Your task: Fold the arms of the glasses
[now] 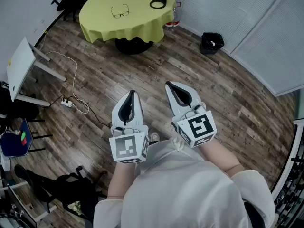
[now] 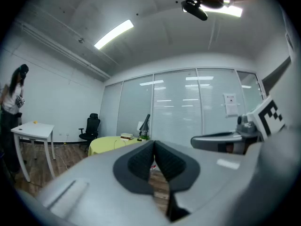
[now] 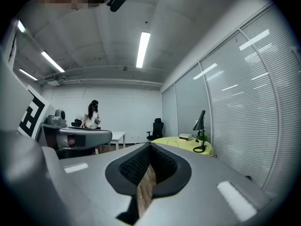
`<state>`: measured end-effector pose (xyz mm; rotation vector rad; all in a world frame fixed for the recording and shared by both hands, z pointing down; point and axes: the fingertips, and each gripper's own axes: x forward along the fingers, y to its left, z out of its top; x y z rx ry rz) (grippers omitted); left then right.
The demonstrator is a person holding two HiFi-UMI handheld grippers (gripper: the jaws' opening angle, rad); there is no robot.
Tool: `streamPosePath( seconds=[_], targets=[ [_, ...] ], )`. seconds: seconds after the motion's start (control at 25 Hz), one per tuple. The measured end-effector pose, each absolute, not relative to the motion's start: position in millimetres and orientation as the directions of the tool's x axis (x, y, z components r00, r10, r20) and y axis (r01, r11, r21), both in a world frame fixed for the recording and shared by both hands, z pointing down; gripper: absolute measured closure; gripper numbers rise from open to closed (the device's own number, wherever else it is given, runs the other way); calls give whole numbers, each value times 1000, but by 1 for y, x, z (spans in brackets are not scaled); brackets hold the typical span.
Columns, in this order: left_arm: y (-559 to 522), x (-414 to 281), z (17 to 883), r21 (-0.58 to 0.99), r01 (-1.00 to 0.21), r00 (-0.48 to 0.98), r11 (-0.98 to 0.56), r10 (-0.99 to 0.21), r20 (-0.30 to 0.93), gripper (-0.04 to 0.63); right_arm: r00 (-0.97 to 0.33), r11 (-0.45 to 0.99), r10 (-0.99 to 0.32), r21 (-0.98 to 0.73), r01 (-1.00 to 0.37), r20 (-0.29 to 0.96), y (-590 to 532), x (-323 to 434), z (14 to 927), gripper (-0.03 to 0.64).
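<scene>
Glasses (image 1: pixel 120 11) lie on the round yellow counter (image 1: pixel 137 25), arms apparently still unfolded, well ahead of both grippers and slightly left. Left gripper (image 1: pixel 131 94) and right gripper (image 1: pixel 170 85): jaws closed, empty. The left looks better lined up.

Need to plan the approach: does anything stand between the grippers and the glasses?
Nothing visible does. The glasses lie on the round table, well ahead of the left gripper and right gripper; only wood floor lies between.
</scene>
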<state>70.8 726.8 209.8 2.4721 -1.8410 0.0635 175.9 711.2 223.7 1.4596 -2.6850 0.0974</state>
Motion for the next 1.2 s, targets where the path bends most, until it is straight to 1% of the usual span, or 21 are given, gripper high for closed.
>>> streamPosePath(
  seconds=[0.24,0.36,0.56,0.92,1.2],
  targets=[
    [720,67,215,48,-957,289,-286,-955,71,589,-541,546,-832,7,-838,119,705,172,231,618],
    [720,61,214,69,-954,296,-293,-954,50,589,-520,527,-846,41,-849,119,701,166,232,618],
    [717,39,213,70,-950,307,-305,-951,25,589,-515,521,-850,31,-853,111,693,143,234,618],
    [693,-12,241,115,-950,299,-290,-951,76,589,-520,530,-840,35,-847,154,670,94,256,618],
    [638,-30,250,133,-956,274,-261,-957,94,589,-518,531,-840,49,-846,160,609,79,266,618]
  ],
)
